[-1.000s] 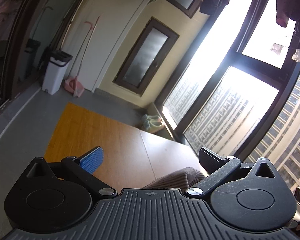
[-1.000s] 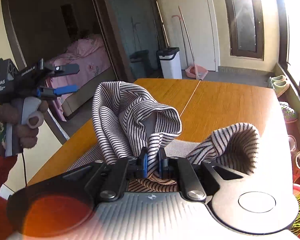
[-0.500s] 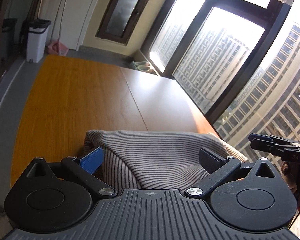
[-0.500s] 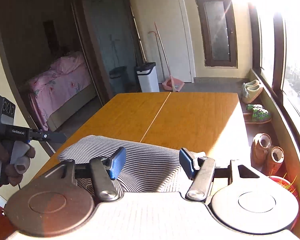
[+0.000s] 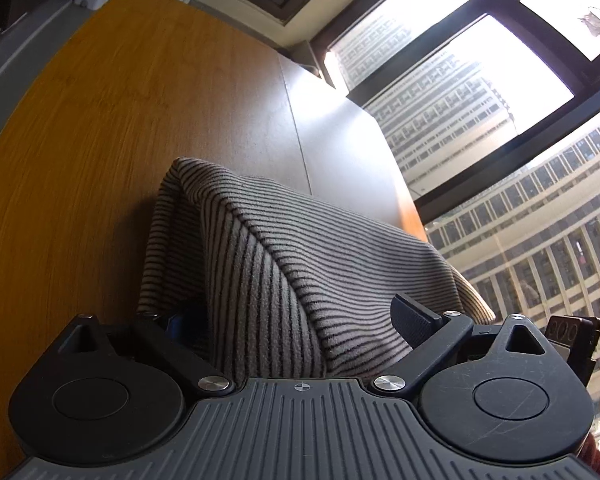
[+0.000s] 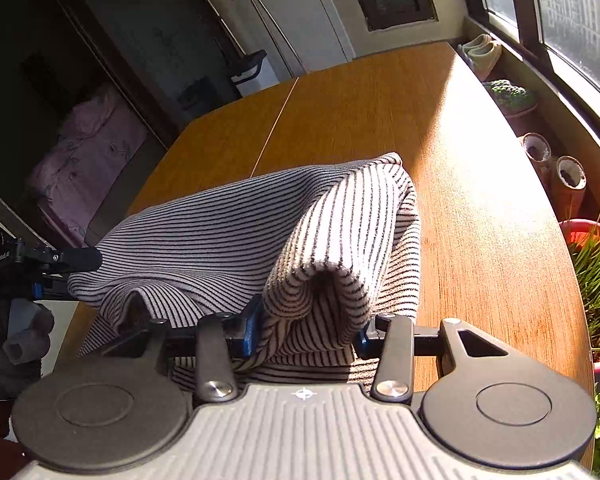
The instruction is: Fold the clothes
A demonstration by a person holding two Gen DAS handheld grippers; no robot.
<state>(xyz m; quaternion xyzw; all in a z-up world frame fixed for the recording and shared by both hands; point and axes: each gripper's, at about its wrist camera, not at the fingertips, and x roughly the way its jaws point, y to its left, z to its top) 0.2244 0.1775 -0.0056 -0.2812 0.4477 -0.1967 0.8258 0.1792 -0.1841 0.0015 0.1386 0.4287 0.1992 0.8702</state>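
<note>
A grey-and-black striped garment (image 5: 300,264) lies folded in a bundle on the wooden table (image 5: 100,128). My left gripper (image 5: 296,320) is open, with its jaws wide around the near end of the bundle; its left finger is partly hidden under the cloth. In the right wrist view the same garment (image 6: 260,224) is bunched up. My right gripper (image 6: 308,328) has its blue pads on both sides of a thick rolled fold, with the jaws partly open around it. The left gripper (image 6: 60,260) also shows at the bundle's far left end.
The table (image 6: 480,200) ends close on the right, with potted plants (image 6: 596,264) and shoes on the floor by the windows. A doorway to a bedroom with a pink bed (image 6: 88,148) lies to the left. A white bin stands beyond the table's far end.
Both grippers moved in low onto the garment. The right gripper, open and above the cloth before, now has its pads around a rolled fold. The left jaws now straddle the bundle's end.
</note>
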